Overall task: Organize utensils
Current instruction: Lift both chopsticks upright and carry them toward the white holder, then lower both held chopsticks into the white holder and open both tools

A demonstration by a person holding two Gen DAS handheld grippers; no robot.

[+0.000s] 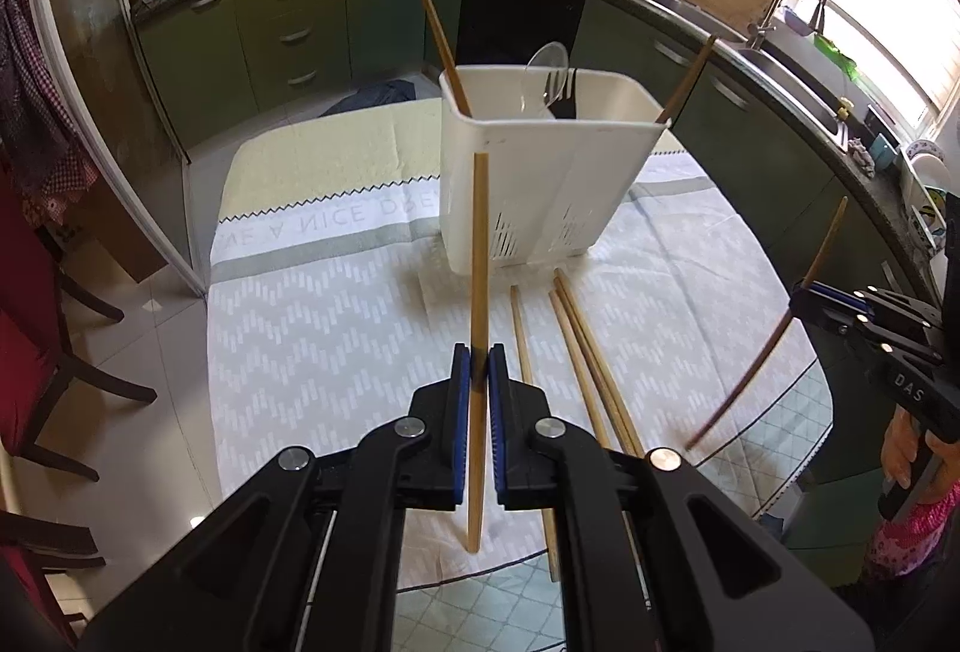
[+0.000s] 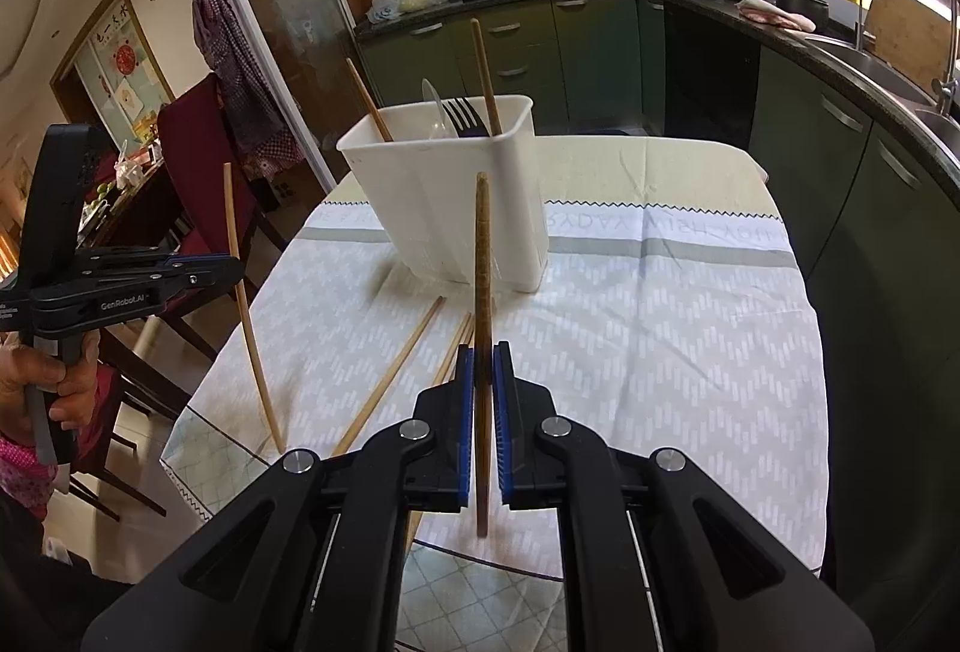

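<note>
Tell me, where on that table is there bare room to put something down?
The tablecloth lies bare right of the white caddy, out to the table's edge, and also left of it in the left wrist view. It is crowded just in front of the caddy, where loose chopsticks lie.

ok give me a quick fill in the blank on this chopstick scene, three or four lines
1. Each gripper is shut on one ____.
2. The white caddy stands on the ____.
3. Between the two chopsticks standing in the caddy are a clear spoon and a black ____.
4. The loose chopsticks on the cloth lie ____ the caddy and the left gripper.

The right gripper is the other one.

Missing words: chopstick; table; fork; between
</note>
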